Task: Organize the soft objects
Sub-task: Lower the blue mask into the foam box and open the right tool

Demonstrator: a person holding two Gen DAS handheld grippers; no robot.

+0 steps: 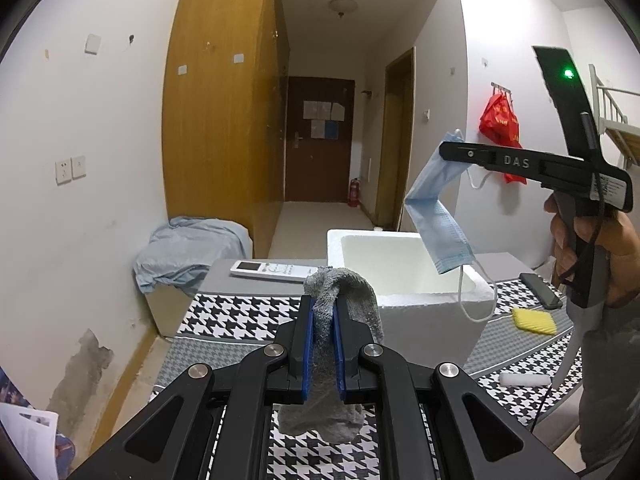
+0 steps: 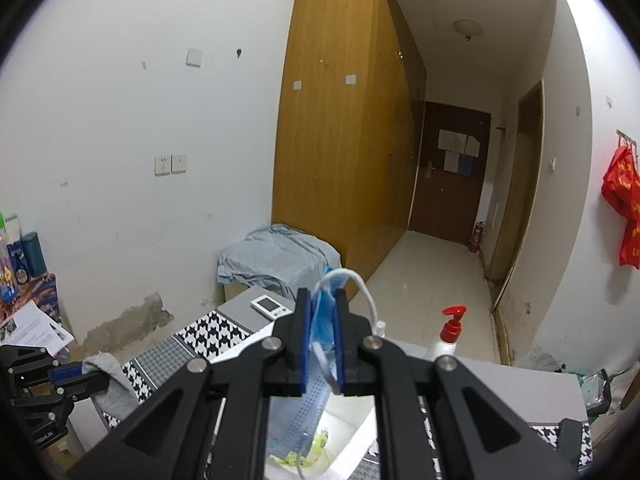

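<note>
Above the white foam box [image 1: 404,276], right hand-held gripper [image 2: 323,334] clamps a dangling blue pleated face mask [image 1: 436,216]; just beside it, left hand-held gripper [image 1: 323,342] pinches a grey knit sock [image 1: 344,300].

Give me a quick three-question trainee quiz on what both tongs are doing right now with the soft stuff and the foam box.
1. True or false: the left tongs are shut on a grey sock.
2. What do the right tongs hold? A) sponge B) blue mask C) remote
3. Fill in: the mask hangs over the white foam ____.

Key: 1 true. 2 B. 3 box.
</note>
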